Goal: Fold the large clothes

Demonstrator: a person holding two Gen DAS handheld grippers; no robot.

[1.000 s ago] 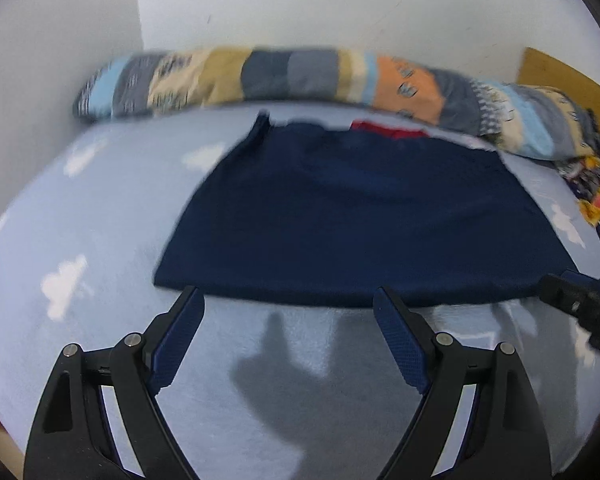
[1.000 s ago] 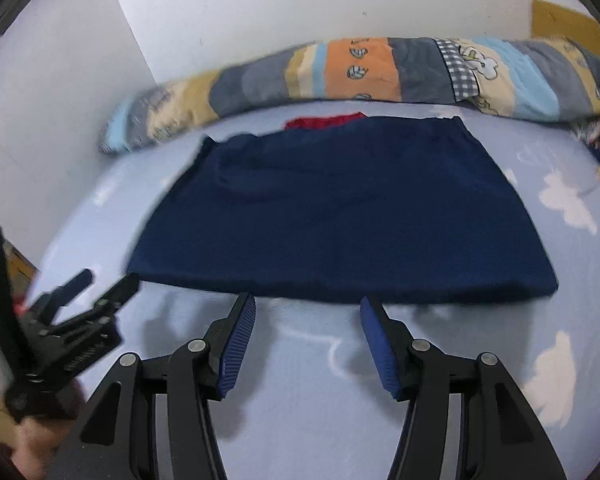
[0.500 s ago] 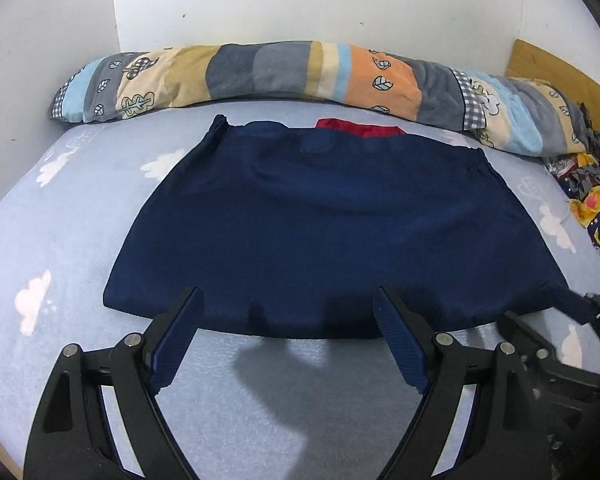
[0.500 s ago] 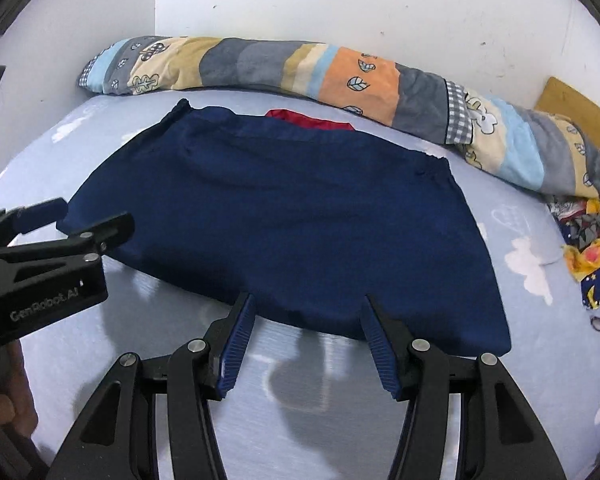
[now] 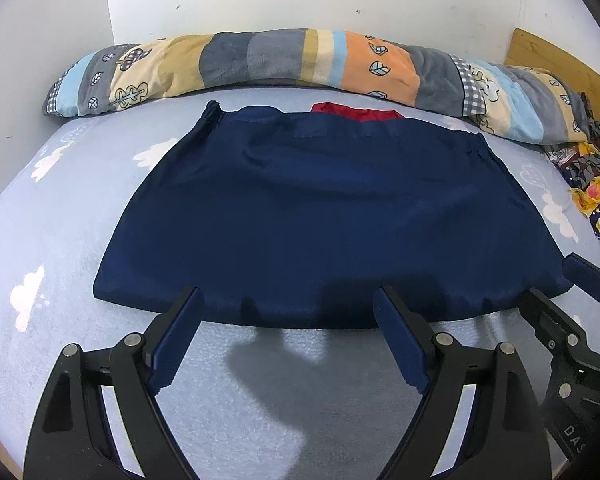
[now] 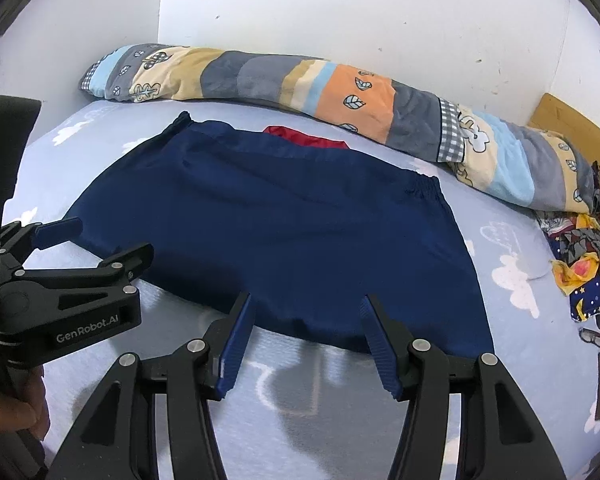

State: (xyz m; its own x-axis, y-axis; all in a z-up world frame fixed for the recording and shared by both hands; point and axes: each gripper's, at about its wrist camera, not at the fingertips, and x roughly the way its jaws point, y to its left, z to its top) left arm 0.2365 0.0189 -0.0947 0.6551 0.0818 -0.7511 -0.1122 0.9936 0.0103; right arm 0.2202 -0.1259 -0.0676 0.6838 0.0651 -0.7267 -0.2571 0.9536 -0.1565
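Note:
A large navy blue garment lies flat on the light blue bed; it also shows in the right wrist view. A red cloth peeks out at its far edge, also seen in the right wrist view. My left gripper is open and empty, its fingertips at the garment's near hem. My right gripper is open and empty at the near hem, toward the right corner. Each gripper shows in the other's view: the right one at the garment's right corner, the left one at its left corner.
A long patchwork bolster lies along the white wall behind the garment. A heap of patterned clothes sits at the right edge of the bed, with glasses near it. A wooden headboard stands at the far right.
Both grippers have moved in toward the garment's near hem. The right gripper has swung rightward along the hem. Both stay open.

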